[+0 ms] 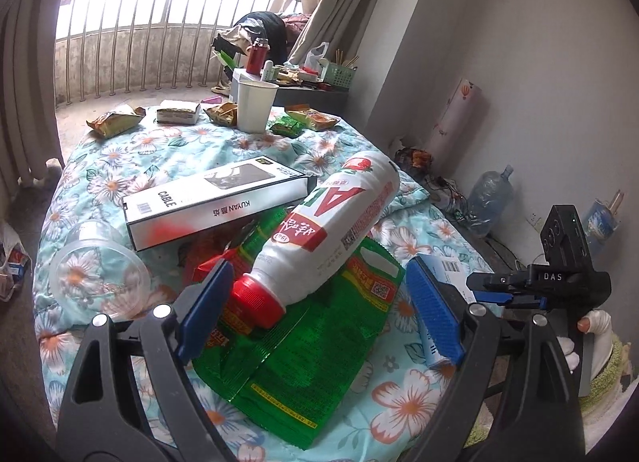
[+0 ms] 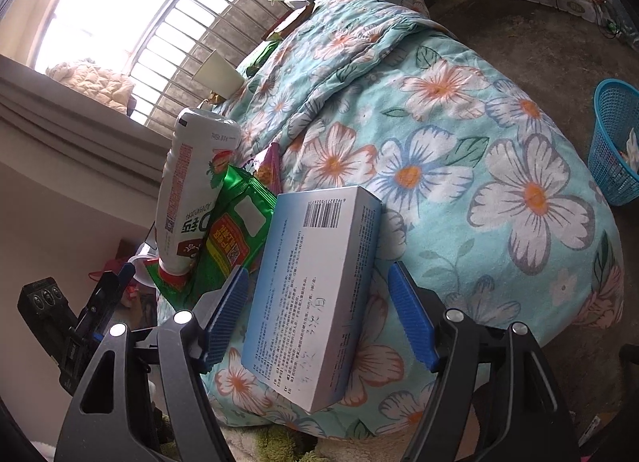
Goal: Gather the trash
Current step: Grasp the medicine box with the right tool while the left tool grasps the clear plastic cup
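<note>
With our right tool point(image 2: 317, 316) wide and empty around the box point(image 2: 315, 294) on the bed point(image 2: 459, 134), and our left tool point(image 1: 315, 312) wide before the bottle point(image 1: 319, 238), a crooked closing may push the box off the edge.

Near end of the bed point(image 2: 459, 150) is jammed: white bottle point(image 1: 331, 230) lying on the green wrapper point(image 1: 311, 350), black-and-white cable box point(image 1: 215, 202) just behind, clear cup point(image 1: 100, 274) at the left. Open quilt only mid-bed and right of the blue box point(image 2: 315, 294).
</note>
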Motion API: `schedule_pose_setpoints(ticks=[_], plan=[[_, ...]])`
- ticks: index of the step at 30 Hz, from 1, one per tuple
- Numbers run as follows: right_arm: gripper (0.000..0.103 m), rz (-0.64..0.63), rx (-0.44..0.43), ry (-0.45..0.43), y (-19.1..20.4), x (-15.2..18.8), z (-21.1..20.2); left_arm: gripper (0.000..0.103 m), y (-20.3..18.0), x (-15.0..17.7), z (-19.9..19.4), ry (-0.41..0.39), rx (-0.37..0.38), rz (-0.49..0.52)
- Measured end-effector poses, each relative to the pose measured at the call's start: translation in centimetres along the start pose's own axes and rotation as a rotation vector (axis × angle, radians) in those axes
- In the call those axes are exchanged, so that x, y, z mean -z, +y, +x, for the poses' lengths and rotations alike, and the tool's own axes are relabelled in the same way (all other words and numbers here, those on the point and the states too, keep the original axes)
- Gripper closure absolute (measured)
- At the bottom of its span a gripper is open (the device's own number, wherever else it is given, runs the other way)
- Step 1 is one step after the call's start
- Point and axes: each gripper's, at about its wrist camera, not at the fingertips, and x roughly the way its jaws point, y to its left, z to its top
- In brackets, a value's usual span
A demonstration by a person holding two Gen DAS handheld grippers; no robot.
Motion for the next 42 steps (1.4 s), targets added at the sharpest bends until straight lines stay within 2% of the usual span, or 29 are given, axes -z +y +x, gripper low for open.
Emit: schedule_pose_setpoints(ticks=[7, 11, 13, 16, 18, 22, 26, 30, 33, 37, 39, 42], plan=[[0.033, 0.027, -0.033, 0.028, -1.3, -0.1, 0.9, 0.02, -3.5, 1.7, 2.0, 0.068, 0.078, 0.08], [0.033, 0.021, -0.037, -0.038, -1.7, -1.6, -0.6, 0.02, -4.8, 2.7, 3.2, 0.116, 0.109, 0.109], [0.033, 0.014, -0.075, -0.068, -1.4, -3.2, -1.5, 0.02, -5.2, 3.0, 3.9, 0.14, 0.121, 0.116], [0.033, -0.011, -0.21, -0.065, -0.5, -6.0, -1.7, 0.02, -5.8, 3.5, 4.6, 0.169, 0.141, 0.131], [0.033, -0.02, -0.268, -0.024, 0.1, -7.9, -0.5, 0.02, -6.2, 3.7, 5.0, 0.191, 0.176, 0.141], [0.044, 0.003, -0.279, 0.106, 0.6, -10.7, 3.7, 0.02, -6.8, 4.7, 5.6, 0.255, 0.246, 0.134], [0.046, 0.006, -0.305, 0.149, 1.3, -11.1, 5.3, 0.02, -6.8, 5.8, 6.2, 0.294, 0.231, 0.139], [0.046, 0.003, -0.34, 0.147, 2.0, -10.5, 5.0, 0.02, -5.8, 6.2, 6.7, 0.301, 0.224, 0.11], [0.046, 0.024, -0.402, 0.156, 2.2, -10.3, 4.6, 0.02, -5.6, 6.3, 6.7, 0.301, 0.225, 0.1], [0.046, 0.022, -0.453, 0.193, 4.0, -9.9, 4.8, 0.02, -5.5, 6.0, 5.7, 0.264, 0.222, 0.106], [0.038, 0.036, -0.458, 0.229, 5.2, -9.6, 5.8, 0.02, -4.9, 5.8, 4.6, 0.23, 0.235, 0.093], [0.033, 0.042, -0.432, 0.271, 7.0, -9.0, 7.3, 0.02, -3.2, 5.3, 2.6, 0.17, 0.242, 0.045]])
